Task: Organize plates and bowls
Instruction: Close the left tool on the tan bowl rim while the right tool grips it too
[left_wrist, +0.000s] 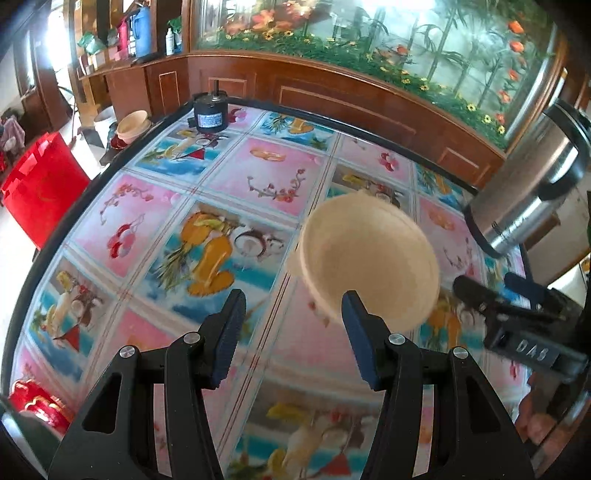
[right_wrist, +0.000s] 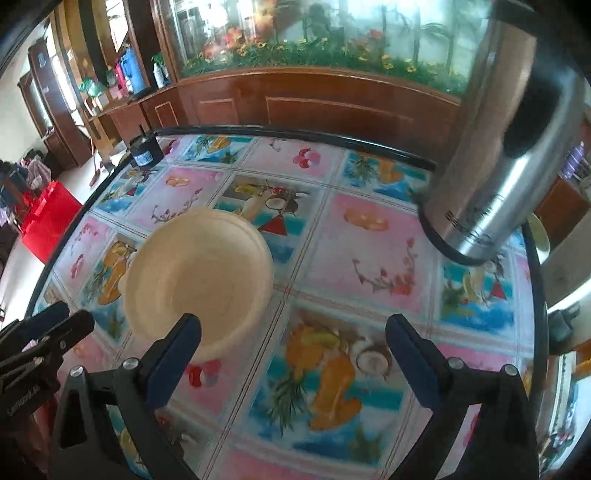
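A cream bowl (left_wrist: 365, 258) stands upright on the fruit-patterned table (left_wrist: 147, 221). In the left wrist view it lies just beyond the right finger, outside the gap. My left gripper (left_wrist: 293, 299) is open, with only tablecloth between its fingers. The right gripper (left_wrist: 509, 306) shows at the right edge of that view. In the right wrist view the cream bowl (right_wrist: 199, 273) sits behind the left finger (right_wrist: 184, 332), partly covered by it. My right gripper (right_wrist: 293, 321) is open wide over bare cloth. The left gripper (right_wrist: 48, 332) reaches in at the lower left.
A tall steel urn (left_wrist: 524, 184) (right_wrist: 498, 166) stands at the table's right side. A black motor-like object (left_wrist: 209, 114) sits at the far left corner. Beyond it, off the table, is another cream bowl (left_wrist: 131, 125). A red dish (left_wrist: 33, 402) lies at the near left edge.
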